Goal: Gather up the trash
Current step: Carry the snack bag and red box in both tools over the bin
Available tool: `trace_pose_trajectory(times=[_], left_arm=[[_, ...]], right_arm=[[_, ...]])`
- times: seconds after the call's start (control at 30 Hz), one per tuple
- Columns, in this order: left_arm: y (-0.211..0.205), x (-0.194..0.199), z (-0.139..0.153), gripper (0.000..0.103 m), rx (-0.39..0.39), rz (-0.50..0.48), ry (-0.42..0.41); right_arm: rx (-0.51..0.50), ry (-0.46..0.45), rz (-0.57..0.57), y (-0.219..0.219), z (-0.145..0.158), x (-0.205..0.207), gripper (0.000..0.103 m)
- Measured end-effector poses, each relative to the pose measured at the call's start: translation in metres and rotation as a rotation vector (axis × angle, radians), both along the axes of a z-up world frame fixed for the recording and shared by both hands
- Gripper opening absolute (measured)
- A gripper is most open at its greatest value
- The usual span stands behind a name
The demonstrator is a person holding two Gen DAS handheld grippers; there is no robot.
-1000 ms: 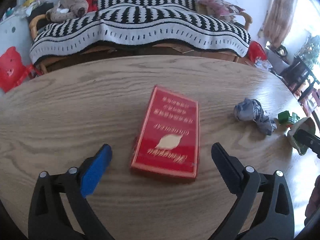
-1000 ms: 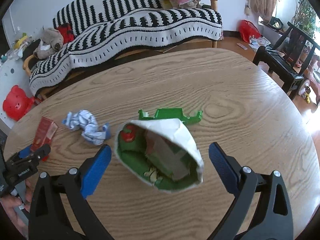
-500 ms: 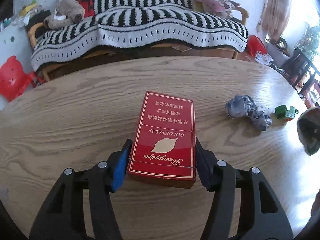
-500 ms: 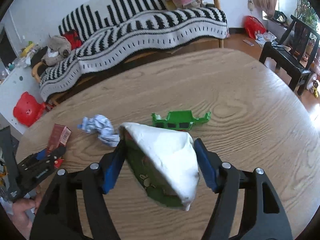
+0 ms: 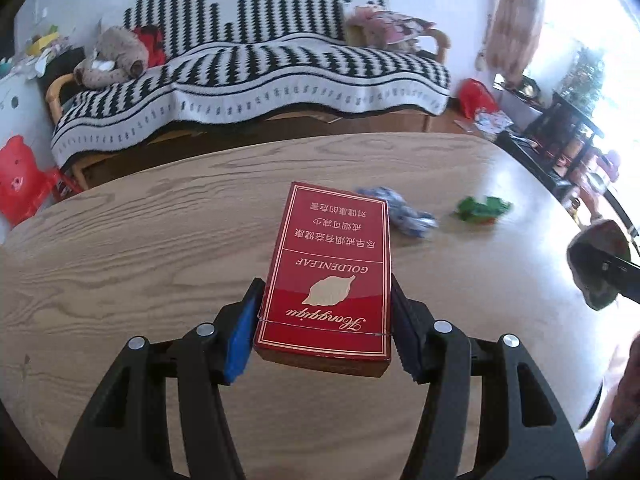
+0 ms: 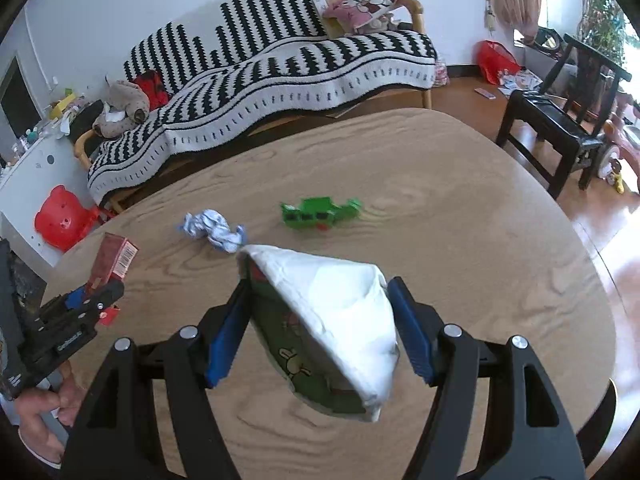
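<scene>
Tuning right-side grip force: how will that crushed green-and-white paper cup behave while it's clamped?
The paper cup looks thin and already flattened between the right gripper pads, so it probably deforms further rather than resisting. Likely very light. Its crumpled wall may slip if squeezed loosely.

A lived-in home sitting room. Beyond the far edge of a round wood-grain desk point(image 6: 460, 208) stands a wooden-framed sofa point(image 6: 416, 8) draped in a black-and-white striped throw point(image 6: 280, 68), with a plush toy point(image 6: 124, 104) and a cartoon cushion point(image 6: 360, 6) on it. A dark wooden chair point(image 6: 560, 108) stands on a polished wood floor point(image 6: 460, 92), near curtains point(image 5: 516, 16) and a red bear-shaped stool point(image 6: 64, 216).
</scene>
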State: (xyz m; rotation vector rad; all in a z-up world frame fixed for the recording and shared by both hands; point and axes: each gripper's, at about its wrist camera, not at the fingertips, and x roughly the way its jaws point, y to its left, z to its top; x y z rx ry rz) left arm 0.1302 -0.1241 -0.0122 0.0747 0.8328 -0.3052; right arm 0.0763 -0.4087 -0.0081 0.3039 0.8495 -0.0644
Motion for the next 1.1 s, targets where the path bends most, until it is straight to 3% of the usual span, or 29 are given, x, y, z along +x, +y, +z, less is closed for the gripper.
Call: trace_pose_trajectory(times=[0.33,0.7,1.1], left_arm=[[-0.094,-0.059,0.007,0.058,-0.027,-0.184,0.000],[-0.229,-0.134,0.005,0.058,-0.060,-0.457,0.013],[-0.353,-0.234,-0.034,0.058,-0.073,-0.752,0.087]], right_arm=[[-0.008,0.011,-0.106,-0.078,0.007,-0.072,0.068],[-0.016,0.034,-0.325,-0.195,-0.001,-0.187,0.068],[0.044,0.089,-0.564,-0.293,-0.033,-0.315,0.068]])
